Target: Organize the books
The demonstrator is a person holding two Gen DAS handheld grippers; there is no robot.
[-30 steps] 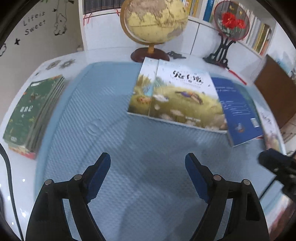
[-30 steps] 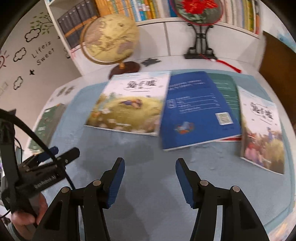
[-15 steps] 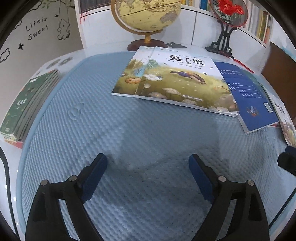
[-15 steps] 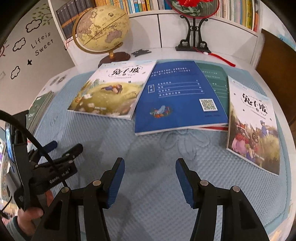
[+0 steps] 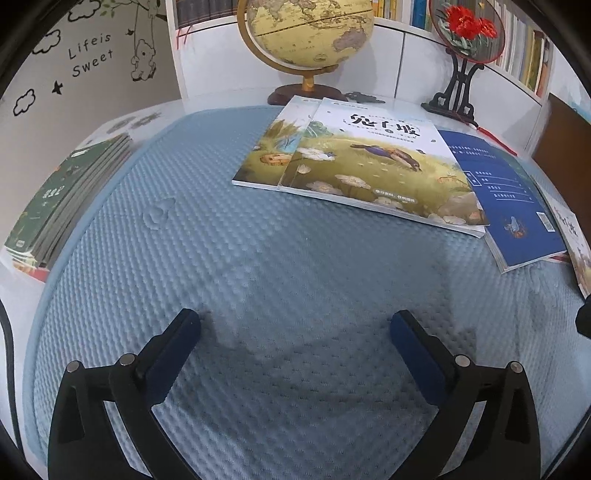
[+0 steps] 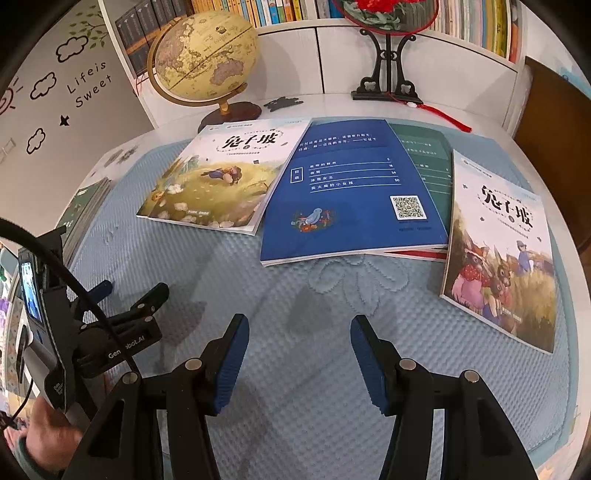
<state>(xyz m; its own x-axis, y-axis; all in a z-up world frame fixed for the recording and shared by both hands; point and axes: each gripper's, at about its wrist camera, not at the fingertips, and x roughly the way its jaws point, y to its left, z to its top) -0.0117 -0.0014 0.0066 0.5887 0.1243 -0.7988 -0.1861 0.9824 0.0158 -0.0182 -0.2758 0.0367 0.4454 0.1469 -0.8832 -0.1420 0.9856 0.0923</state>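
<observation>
Several books lie on a blue quilted mat (image 5: 258, 258). A meadow-cover book (image 5: 376, 162) (image 6: 218, 181) rests on a similar one. A blue book (image 6: 351, 192) (image 5: 513, 206) overlaps a green one (image 6: 428, 162). A rabbit-cover book (image 6: 506, 254) lies at the right. A stack of green books (image 5: 62, 195) (image 6: 85, 206) sits off the mat's left edge. My left gripper (image 5: 295, 325) is open and empty, also seen from the right wrist (image 6: 129, 299). My right gripper (image 6: 295, 332) is open and empty, short of the blue book.
A globe (image 6: 205, 61) (image 5: 306, 33) and a red fan ornament on a black stand (image 6: 386, 48) (image 5: 461, 55) stand behind the books. A white bookshelf (image 6: 332, 11) lines the back. A brown panel (image 6: 554, 122) is at the right.
Both grippers have moved closer to the mat and the books, which now look larger and sharper. Both grippers stay open and empty. No book has moved.
</observation>
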